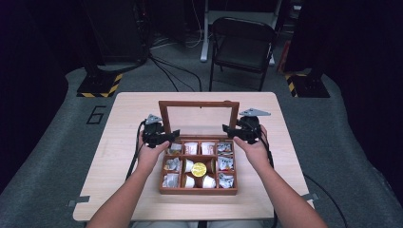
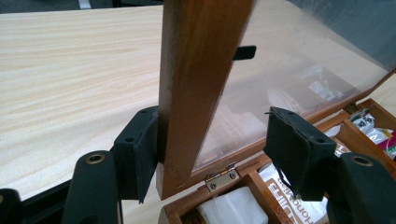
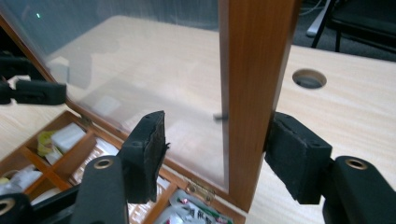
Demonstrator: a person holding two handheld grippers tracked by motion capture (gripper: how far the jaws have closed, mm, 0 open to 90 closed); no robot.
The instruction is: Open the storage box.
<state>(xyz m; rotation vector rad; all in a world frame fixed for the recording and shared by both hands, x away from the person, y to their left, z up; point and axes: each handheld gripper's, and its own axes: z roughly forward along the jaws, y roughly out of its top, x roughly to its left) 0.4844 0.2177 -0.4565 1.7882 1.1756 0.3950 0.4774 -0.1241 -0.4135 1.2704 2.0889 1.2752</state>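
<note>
Starting left of the box (image 1: 198,191): left gripper (image 1: 171,135) parked at the box's back-left corner, jaws apart and straddling the left post of the lid (image 1: 198,103). Outer pad (image 2: 140,154) right up against the wood, inner pad (image 2: 294,149) hanging off the glass over the box, so not clamped on anything. Looks like a two-handed lid swing in the making, going by the setup. To do it well: squeeze both sides onto the wooden posts before moving, never onto the pane. Keep the grips low-ish and matched in height, then sweep both along one arc around the hinge (image 2: 223,177) line at the box's back edge, so no twisting of the frame. Go slow near the end of the swing, and mind that inner pads don't get trapped between lid and box. About the lid itself: reddish-brown wooden frame around a clear pane, standing roughly upright on the box's rear edge, small brass hinges at the bottom. Box sitting mid-counter (image 1: 119,180), divided into compartments full of white packets (image 1: 191,148), with a round yellow piece (image 1: 198,169) in the centre one. Over at the box's back-right corner: right gripper (image 1: 228,129), same story, jaws apart around the right post, outer pad (image 3: 294,158) touching or nearly touching the wood, inner pad (image 3: 147,149) clear of the glass.
</note>
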